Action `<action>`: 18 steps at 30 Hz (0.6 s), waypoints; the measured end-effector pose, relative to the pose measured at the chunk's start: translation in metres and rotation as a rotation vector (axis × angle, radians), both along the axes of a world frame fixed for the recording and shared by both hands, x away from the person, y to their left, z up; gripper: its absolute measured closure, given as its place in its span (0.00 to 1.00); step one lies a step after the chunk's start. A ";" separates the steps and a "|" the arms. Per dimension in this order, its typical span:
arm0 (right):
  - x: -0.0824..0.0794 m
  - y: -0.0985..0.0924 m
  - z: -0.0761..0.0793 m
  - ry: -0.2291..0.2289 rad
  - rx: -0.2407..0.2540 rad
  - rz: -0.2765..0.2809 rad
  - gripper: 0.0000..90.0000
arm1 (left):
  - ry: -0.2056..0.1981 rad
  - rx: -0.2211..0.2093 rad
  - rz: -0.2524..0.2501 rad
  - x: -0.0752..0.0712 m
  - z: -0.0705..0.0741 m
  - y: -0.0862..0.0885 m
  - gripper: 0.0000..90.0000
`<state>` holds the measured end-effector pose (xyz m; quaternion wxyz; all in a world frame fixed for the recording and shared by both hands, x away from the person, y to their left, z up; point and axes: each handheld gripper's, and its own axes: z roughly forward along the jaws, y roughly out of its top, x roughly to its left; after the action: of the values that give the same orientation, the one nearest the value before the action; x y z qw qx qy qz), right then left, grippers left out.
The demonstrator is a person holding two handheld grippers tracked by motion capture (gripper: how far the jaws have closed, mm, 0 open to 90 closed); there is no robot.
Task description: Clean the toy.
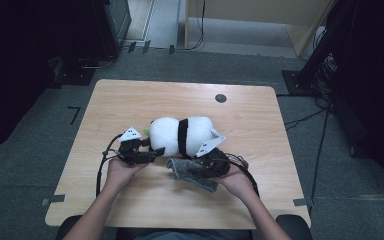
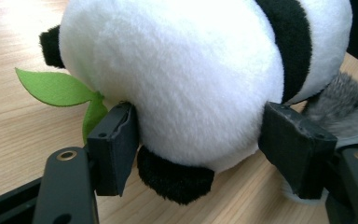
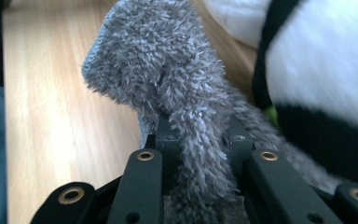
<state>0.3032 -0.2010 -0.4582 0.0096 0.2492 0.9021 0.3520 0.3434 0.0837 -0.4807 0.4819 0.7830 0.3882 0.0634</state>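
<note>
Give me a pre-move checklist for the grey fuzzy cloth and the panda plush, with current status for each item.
1. Right hand-held gripper clamped on grey fuzzy cloth: ok.
2. Left hand-held gripper astride panda plush, pads pressing: not ok, right pad stands apart.
3. Cloth free of the plush: cannot tell.
4. Green leaf clear of the left pad: not ok, it lies beside it.
5. Plush resting on table: ok.

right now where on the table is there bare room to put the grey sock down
Free: the far strip of the table beyond the plush panda, bar a small dark disc, plus both side margins. Crowded: the near middle, where the left gripper, right gripper and fuzzy grey sock meet.
</note>
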 end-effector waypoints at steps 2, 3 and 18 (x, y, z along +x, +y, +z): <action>0.005 0.011 -0.002 -0.003 -0.014 0.007 0.82 | -0.002 -0.001 -0.001 0.001 0.000 0.000 0.32; 0.007 0.016 -0.002 -0.004 -0.024 0.007 0.82 | -0.002 -0.003 -0.001 0.001 0.000 0.000 0.32; 0.025 0.059 -0.009 -0.014 -0.041 0.004 0.82 | -0.013 0.006 0.007 0.000 0.001 -0.001 0.34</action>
<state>0.3283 -0.1418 -0.4670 0.0201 0.2445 0.9096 0.3352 0.3430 0.0829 -0.4800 0.4817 0.7827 0.3876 0.0716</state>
